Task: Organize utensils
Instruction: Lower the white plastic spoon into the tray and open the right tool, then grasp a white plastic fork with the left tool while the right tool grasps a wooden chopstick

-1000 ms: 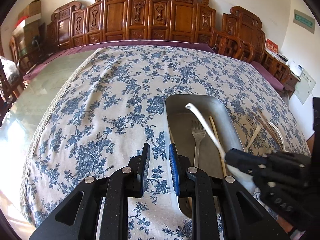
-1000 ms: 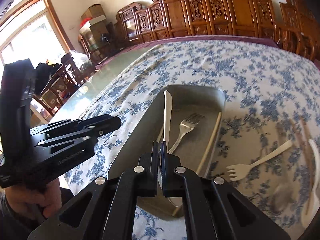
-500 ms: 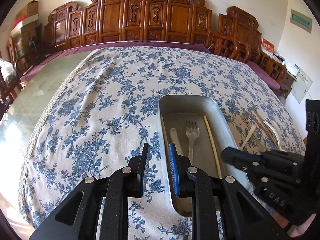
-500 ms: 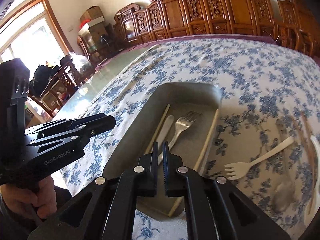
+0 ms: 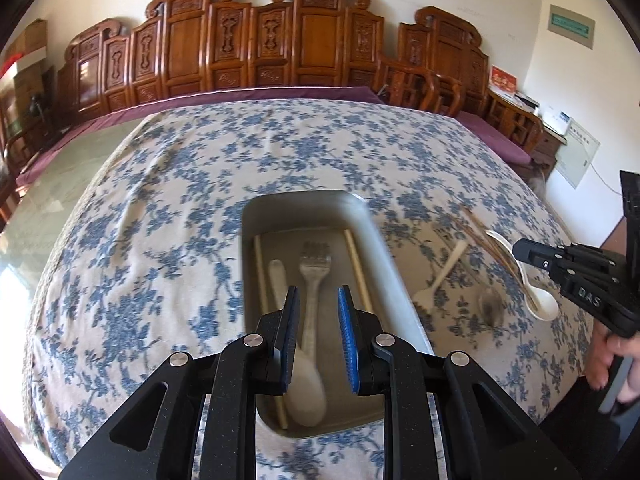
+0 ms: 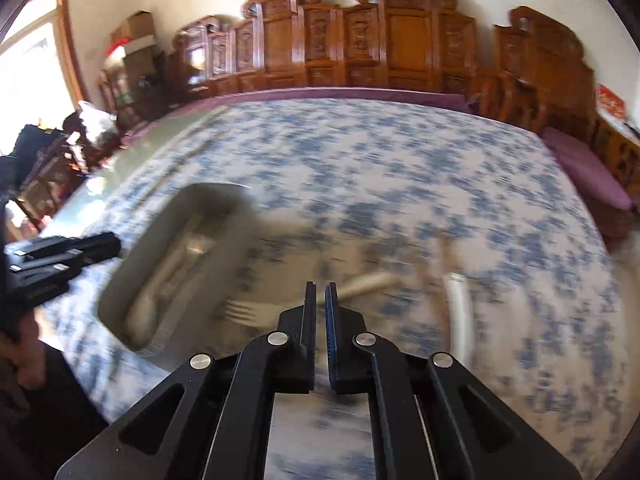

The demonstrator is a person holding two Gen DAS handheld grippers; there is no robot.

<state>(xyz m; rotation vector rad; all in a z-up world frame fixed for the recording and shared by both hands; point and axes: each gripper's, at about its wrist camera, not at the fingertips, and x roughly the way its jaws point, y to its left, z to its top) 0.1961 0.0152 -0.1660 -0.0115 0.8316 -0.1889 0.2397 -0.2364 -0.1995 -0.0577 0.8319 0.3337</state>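
A grey metal tray [image 5: 304, 200] on the flowered cloth holds a metal fork [image 5: 314, 264], a white spoon [image 5: 276, 272] and two pale chopsticks [image 5: 356, 264]. My left gripper [image 5: 319, 308] hovers over the tray's near end, open by a narrow gap with nothing between its pads. Right of the tray a cream plastic fork [image 5: 440, 280], a white spoon [image 5: 536, 300], brown chopsticks [image 5: 480, 232] and a blurred grey spoon [image 5: 491, 306] lie on the cloth. My right gripper [image 6: 320, 292] is above the cream fork [image 6: 248, 312], jaws nearly together and empty. The right wrist view is motion-blurred.
Carved wooden chairs [image 5: 260, 40] line the table's far side. Bare glass table top [image 5: 52, 184] shows at the left beyond the cloth. A hand [image 5: 608, 360] grips the right tool at the table's right edge. The cloth beyond the tray is bare.
The right gripper let the white spoon go into the tray, then swung right toward the loose utensils. The left gripper shifted right, from beside the tray to over its near end.
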